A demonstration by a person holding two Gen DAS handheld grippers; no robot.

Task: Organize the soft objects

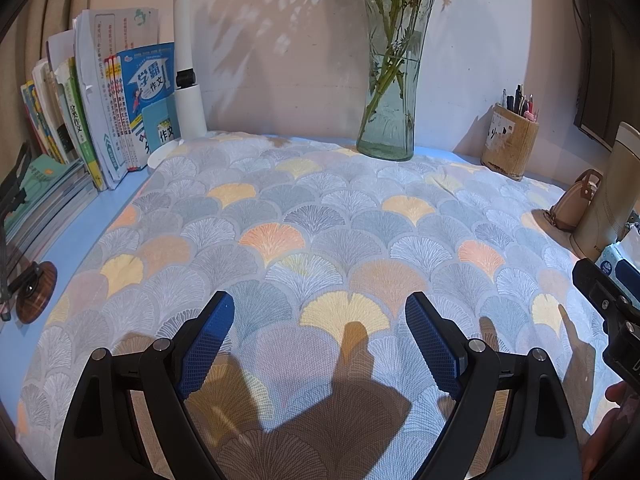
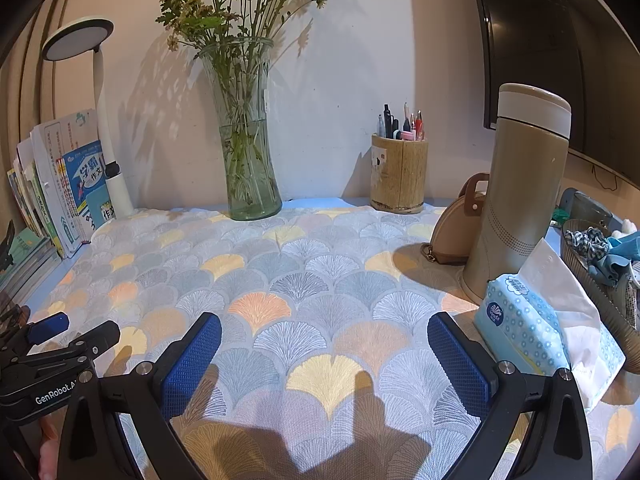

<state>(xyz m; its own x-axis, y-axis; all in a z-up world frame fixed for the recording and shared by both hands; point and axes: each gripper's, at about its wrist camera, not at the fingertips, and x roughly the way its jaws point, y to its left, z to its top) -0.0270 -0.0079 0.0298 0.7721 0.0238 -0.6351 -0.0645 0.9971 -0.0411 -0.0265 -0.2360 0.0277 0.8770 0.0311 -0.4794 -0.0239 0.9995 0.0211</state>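
Going left to right: your left gripper (image 1: 320,336) has its jaws spread wide with nothing in them, just the patterned cloth (image 1: 320,220) underneath on the table. Nothing soft and loose sits ahead of those jaws; past them it's only books (image 1: 100,120) off to the left and the vase (image 1: 390,80) straight ahead at the wall.

Your right gripper (image 2: 324,356) is the same story, jaws wide apart and empty, hovering over the cloth. But look right of its right jaw: the tissue pack (image 2: 532,336) is just beside it, long side running away from you and angled to the right. Behind the pack is the flask (image 2: 516,200), and further right again, near the edge of the view, a basket (image 2: 608,308) with crumpled fabric bits (image 2: 600,248) in it.

So I'd say the soft stuff all lies right of the right jaws, which makes your right hand the nearer one by far. The left would have to cross over the whole cloth. If the cloth itself is what gets sorted, both are already above it.
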